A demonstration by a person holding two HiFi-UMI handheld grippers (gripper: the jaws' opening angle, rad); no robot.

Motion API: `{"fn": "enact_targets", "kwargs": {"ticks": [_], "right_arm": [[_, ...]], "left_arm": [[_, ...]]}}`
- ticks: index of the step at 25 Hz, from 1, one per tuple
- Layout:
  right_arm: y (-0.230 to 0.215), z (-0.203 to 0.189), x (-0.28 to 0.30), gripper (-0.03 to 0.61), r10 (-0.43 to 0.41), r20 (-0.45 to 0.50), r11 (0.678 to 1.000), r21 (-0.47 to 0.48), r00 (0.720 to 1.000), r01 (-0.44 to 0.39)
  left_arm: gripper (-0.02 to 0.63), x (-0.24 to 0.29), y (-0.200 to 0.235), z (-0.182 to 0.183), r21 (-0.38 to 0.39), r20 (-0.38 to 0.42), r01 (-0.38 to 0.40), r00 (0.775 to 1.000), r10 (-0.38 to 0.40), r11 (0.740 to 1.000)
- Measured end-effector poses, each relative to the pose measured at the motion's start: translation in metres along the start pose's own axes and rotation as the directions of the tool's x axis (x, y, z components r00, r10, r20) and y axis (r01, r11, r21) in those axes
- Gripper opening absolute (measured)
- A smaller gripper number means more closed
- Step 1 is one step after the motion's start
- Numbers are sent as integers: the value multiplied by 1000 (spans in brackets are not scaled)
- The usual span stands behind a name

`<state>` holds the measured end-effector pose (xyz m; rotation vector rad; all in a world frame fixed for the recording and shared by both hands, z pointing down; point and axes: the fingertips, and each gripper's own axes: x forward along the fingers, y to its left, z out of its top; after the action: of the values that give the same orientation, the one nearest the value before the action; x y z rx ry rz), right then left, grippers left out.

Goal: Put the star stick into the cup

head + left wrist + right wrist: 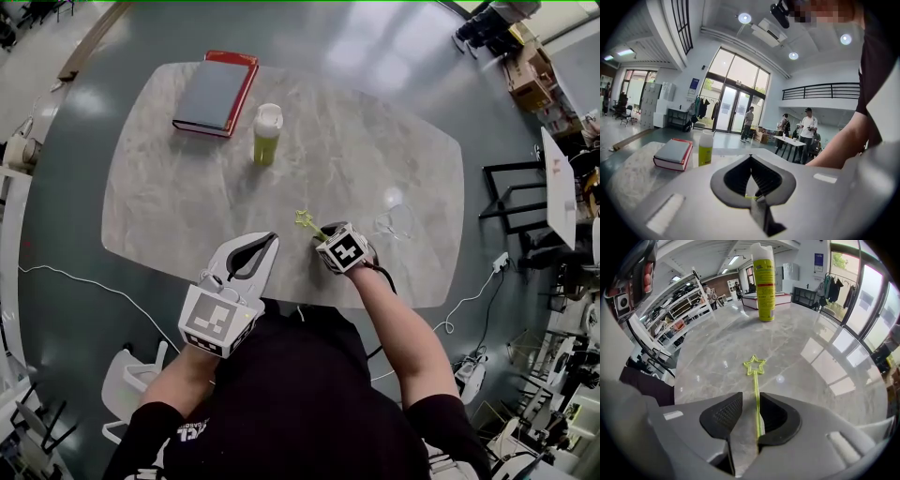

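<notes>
Flanking stick (756, 397), perhaps touching: right jaws

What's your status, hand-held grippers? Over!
Right hand-held gripper open around star stick, flat on table. Left hand-held gripper shut, empty. Nothing on top of stick.

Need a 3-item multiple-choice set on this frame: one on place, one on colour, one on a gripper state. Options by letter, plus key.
1. Where is the star stick?
A) on the floor
B) on the table, between the right gripper's jaws
C) on a chair

2. What colour is the spray can's cap?
A) white
B) red
C) black

3. How do the left gripper's jaws stand?
A) wide apart
B) shut on the can
C) together, empty

Key:
1 B, the stick lies flat on the marble between open jaws.
2 A, a white cap tops the yellow-green body.
3 C, its tips meet with nothing held.
</notes>
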<state>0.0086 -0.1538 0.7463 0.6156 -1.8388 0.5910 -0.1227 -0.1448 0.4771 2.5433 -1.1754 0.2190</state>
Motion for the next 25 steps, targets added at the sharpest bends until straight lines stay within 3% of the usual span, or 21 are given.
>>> {"fn": "enact_targets", "kwargs": {"ticks": [8,11,13,20,25], "right_arm": [[-8,1,1,97,-26,-34,999,-36,999,25],[-3,-1,2,31,-32,-53,997,-71,998,28],[-1,-2,3,31,-49,-43,996,-79,998,45],[5,13,-24,31,-30,91,1000,2,995,30],[-5,17,-63,31,10,227,996,87,974,-31]], "left_arm": [[3,-16,5,2,-10,14,-31,999,31,999],[3,-22,6,2,-15,20,-38,999,39,999],[3,-26,5,3,-13,23,-37,999,37,999],[3,-29,0,3,3,-8,-27,1000,27,1000],[3,-10,-21,17,30,-7,-19,1000,19,999]]}}
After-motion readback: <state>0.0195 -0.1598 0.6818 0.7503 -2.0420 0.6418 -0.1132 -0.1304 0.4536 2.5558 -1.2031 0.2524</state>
